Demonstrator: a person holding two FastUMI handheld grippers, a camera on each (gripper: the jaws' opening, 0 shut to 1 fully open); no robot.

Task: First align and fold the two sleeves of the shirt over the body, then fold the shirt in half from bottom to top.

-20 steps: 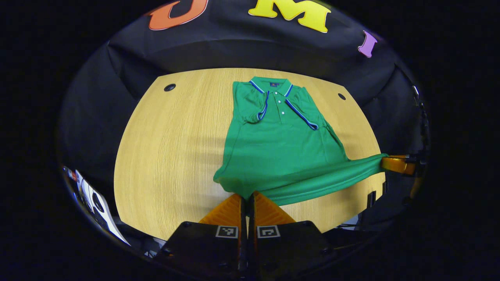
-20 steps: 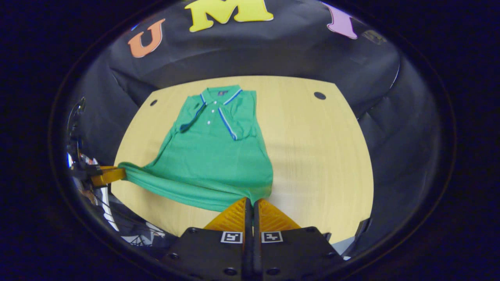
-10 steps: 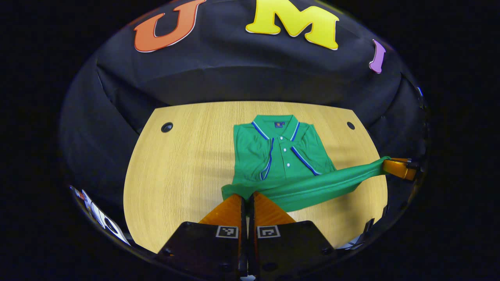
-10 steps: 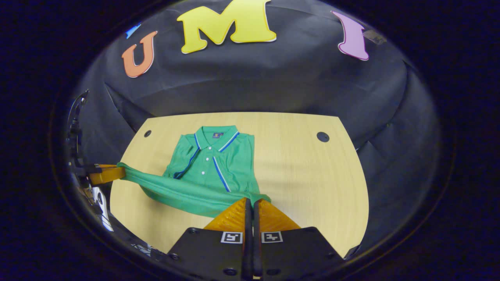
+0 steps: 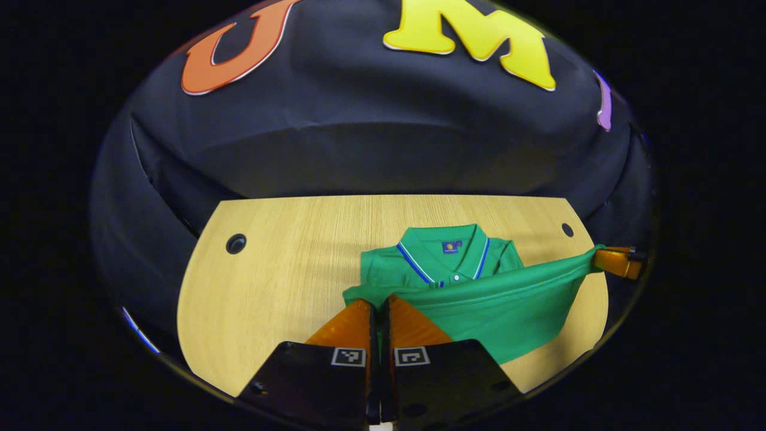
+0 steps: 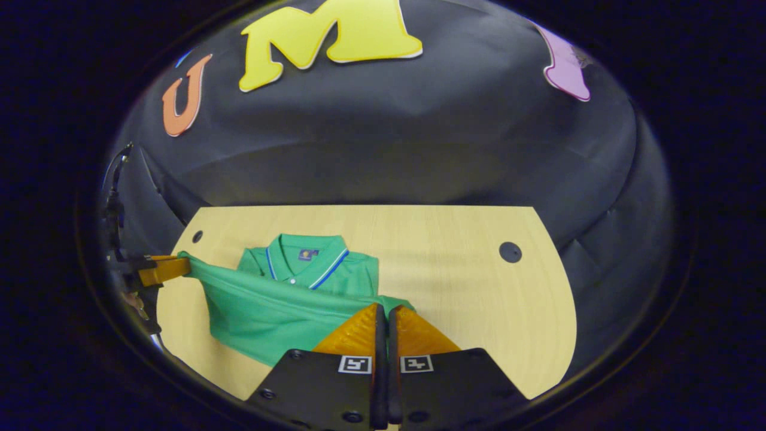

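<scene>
So the shirt [image 5: 479, 299] is on the table [image 5: 269, 287], its hem lifted near the collar [image 5: 443, 257]; one corner each is pinched by the left gripper [image 5: 377, 308] and right gripper [image 6: 383, 312] so the fold lands evenly
</scene>
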